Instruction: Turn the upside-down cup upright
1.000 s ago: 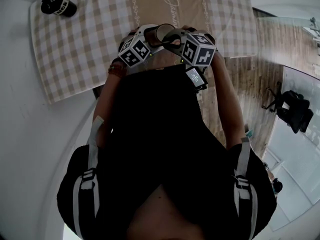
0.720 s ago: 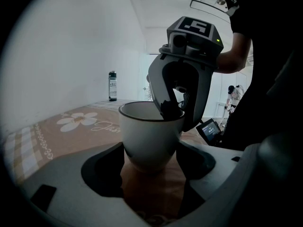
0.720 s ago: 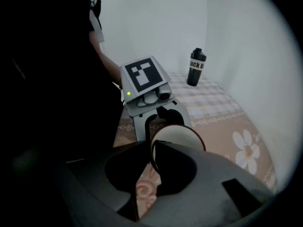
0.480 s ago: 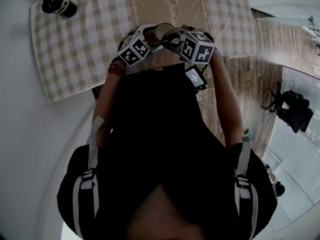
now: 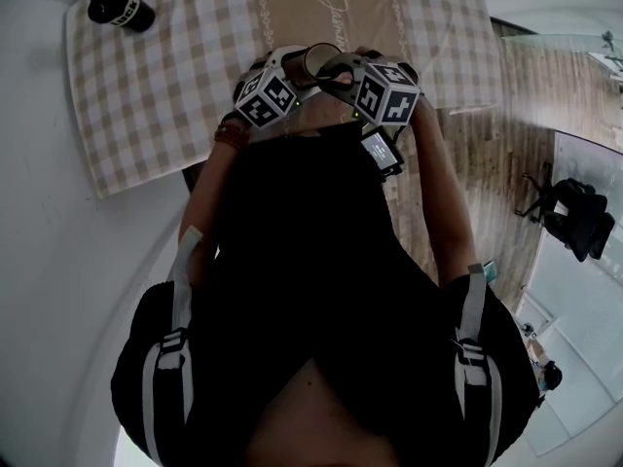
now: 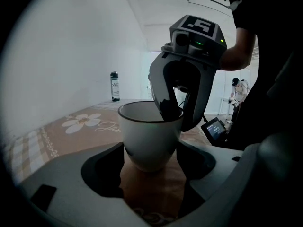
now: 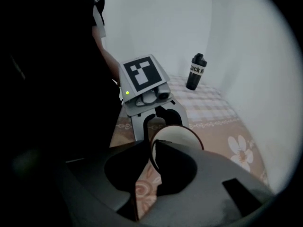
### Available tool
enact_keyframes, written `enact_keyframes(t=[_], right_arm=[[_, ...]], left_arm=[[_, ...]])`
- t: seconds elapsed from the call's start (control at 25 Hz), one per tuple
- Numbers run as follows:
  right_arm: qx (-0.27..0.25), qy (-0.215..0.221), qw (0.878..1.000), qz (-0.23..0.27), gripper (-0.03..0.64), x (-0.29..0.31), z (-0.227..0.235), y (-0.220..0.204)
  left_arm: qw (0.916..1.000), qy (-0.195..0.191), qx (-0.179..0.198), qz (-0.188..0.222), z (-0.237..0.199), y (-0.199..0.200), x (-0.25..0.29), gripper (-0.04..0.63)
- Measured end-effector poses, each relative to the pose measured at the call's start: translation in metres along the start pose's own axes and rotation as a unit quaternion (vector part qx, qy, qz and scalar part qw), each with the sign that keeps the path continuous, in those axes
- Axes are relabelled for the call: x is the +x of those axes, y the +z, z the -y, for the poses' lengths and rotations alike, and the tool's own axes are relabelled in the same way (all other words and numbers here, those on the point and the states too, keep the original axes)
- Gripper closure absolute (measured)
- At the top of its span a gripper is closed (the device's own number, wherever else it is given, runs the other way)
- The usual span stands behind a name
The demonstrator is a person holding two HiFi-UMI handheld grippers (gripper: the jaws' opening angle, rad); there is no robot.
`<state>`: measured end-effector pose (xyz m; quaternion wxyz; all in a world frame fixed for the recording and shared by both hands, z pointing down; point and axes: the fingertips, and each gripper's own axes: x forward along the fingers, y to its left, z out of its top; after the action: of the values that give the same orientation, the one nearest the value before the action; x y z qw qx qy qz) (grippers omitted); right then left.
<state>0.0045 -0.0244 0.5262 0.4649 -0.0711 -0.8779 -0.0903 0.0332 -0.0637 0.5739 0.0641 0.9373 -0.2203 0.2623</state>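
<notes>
A white cup (image 6: pixel 149 131) with a dark rim stands mouth up between my two grippers, close to the table's near edge. In the head view its mouth (image 5: pixel 316 62) shows between the two marker cubes. My left gripper (image 6: pixel 150 167) comes in from the side, and the cup's lower body fills the gap between its jaws. From above, my right gripper (image 7: pixel 152 161) is shut on the cup's rim (image 7: pixel 176 137), one finger inside the cup and one outside. The cup hides the left fingertips in the right gripper view.
A black bottle (image 5: pixel 120 6) stands at the table's far left corner. It is also in the left gripper view as bottle (image 6: pixel 114 86) and in the right gripper view as bottle (image 7: pixel 195 72). A checked cloth (image 5: pixel 165 86) with a flower print covers the table. An office chair (image 5: pixel 574 217) stands on the floor at right.
</notes>
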Motion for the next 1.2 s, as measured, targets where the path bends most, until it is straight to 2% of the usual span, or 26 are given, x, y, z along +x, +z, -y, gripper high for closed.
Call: enact_keyframes(t=[0.16,0.44,0.52,0.56,0.64,0.76,0.88,1.0,1.12,1.2], right_arm=[[-0.016,-0.026,1.0,0.005,0.561,0.001,0.002,0.001],[-0.004,-0.04,0.999,0.017,0.522,-0.002,0.0,0.002],[0.001,-0.048,0.999,0.022,0.49,-0.004,0.001,0.002],[0.005,-0.052,0.998,0.027,0.489,-0.006,0.002,0.002],[0.013,-0.06,0.997,0.041,0.489,-0.012,0.002,0.005],[0.029,-0.078,0.994,0.075,0.489,-0.023,0.006,0.012],[0.061,-0.111,0.984,0.127,0.489,-0.039,0.015,0.022],[0.09,-0.148,0.968,0.18,0.489,-0.056,0.028,0.034],[0.102,-0.174,0.957,0.21,0.489,-0.067,0.038,0.042],[0.108,-0.197,0.948,0.223,0.489,-0.074,0.045,0.045]], left_arm=[[0.9997,0.014,0.017,-0.01,-0.001,-0.006,-0.005,0.241],[0.9995,0.029,-0.004,0.015,-0.006,0.003,-0.02,0.241],[0.9993,0.032,-0.005,0.018,-0.007,0.005,-0.026,0.241],[0.9992,0.034,-0.002,0.019,-0.006,0.005,-0.029,0.258],[0.999,0.038,0.005,0.021,-0.005,0.007,-0.035,0.284],[0.9985,0.043,0.006,0.032,-0.002,0.012,-0.045,0.284],[0.9968,0.05,0.001,0.061,-0.003,0.03,-0.061,0.284],[0.9903,0.077,-0.015,0.115,-0.014,0.055,-0.082,0.313],[0.9741,0.14,-0.037,0.174,-0.038,0.077,-0.106,0.43],[0.9634,0.173,-0.047,0.199,-0.052,0.086,-0.118,0.447]])
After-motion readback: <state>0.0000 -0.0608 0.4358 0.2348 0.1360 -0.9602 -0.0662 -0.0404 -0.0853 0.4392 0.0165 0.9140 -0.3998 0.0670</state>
